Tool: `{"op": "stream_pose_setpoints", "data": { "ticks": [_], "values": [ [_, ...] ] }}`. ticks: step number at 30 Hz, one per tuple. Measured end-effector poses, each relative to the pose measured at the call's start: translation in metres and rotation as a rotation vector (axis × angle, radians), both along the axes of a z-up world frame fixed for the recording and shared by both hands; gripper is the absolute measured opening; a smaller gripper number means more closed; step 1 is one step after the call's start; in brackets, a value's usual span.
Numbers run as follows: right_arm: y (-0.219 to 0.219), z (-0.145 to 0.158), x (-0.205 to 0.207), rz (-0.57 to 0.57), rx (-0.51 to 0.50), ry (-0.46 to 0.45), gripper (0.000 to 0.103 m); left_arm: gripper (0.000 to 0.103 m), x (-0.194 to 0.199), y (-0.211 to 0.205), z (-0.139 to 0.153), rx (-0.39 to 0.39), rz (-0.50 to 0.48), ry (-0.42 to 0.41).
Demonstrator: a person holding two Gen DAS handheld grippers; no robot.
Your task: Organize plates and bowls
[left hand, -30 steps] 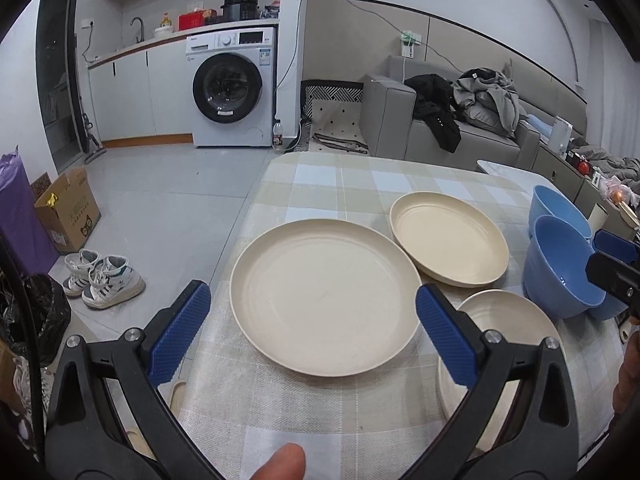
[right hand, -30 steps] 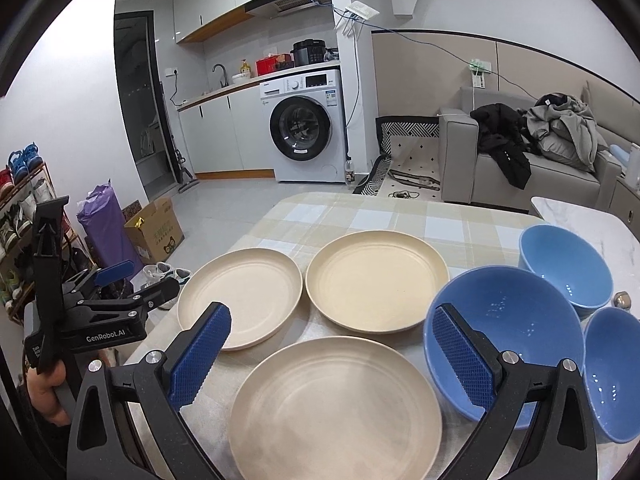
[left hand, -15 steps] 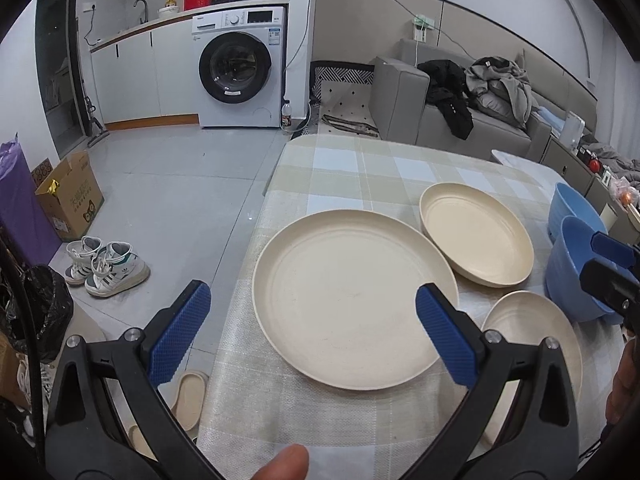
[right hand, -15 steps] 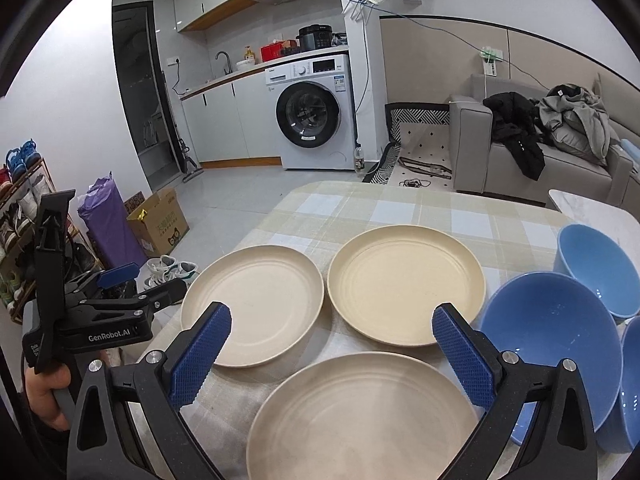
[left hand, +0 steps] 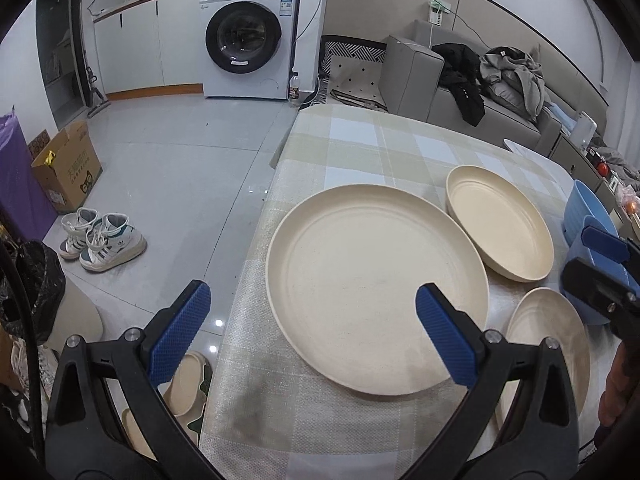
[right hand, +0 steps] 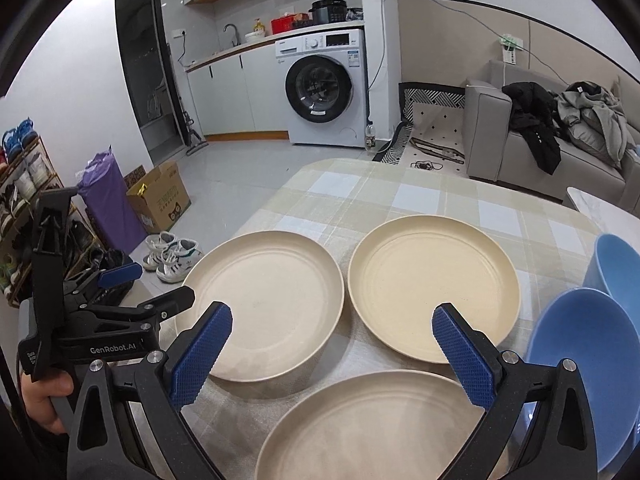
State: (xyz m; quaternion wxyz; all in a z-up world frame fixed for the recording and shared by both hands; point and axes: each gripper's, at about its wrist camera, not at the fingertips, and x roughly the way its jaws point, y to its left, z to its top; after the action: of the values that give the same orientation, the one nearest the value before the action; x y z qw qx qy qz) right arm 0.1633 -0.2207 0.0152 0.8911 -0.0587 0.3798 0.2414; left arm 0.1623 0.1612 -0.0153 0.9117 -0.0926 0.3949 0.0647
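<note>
Checked tablecloth point(right hand: 420, 196) covers the table w/ all the dishes on it. Three cream plates sit close together: left plate point(left hand: 372, 292) by the table's left edge, far plate point(right hand: 434, 294) to its right, near plate point(right hand: 372, 428) closest to you. Two blue bowls point(right hand: 588, 356) sit at the right, next to the far plate. Your left gripper point(left hand: 312, 332) hangs over the left plate's near rim, claw spread wide, holding nothing. Your right gripper point(right hand: 332, 356) is above the near plate, claw also apart, empty. Sneakers point(left hand: 104, 240) on the floor, left of the table.
</note>
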Motion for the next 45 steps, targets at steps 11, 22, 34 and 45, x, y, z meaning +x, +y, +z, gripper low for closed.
{"op": "stream_pose_setpoints", "data": {
  "ticks": [11, 22, 34, 45],
  "values": [
    [0.025, -0.034, 0.025, 0.023, -0.028, 0.087, 0.100, 0.102, 0.014, 0.005, -0.025, -0.005, 0.025, 0.041],
    [0.037, -0.069, 0.046, 0.052, -0.048, 0.183, 0.091, 0.101, 0.027, 0.010, -0.047, -0.011, 0.045, 0.080],
    [0.043, -0.091, 0.060, 0.052, -0.065, 0.237, 0.061, 0.069, 0.035, 0.011, -0.065, -0.025, 0.041, 0.117],
    [0.046, -0.100, 0.061, 0.028, -0.118, 0.214, 0.028, 0.032, 0.041, 0.000, -0.069, 0.010, 0.000, 0.116]
  ]
}}
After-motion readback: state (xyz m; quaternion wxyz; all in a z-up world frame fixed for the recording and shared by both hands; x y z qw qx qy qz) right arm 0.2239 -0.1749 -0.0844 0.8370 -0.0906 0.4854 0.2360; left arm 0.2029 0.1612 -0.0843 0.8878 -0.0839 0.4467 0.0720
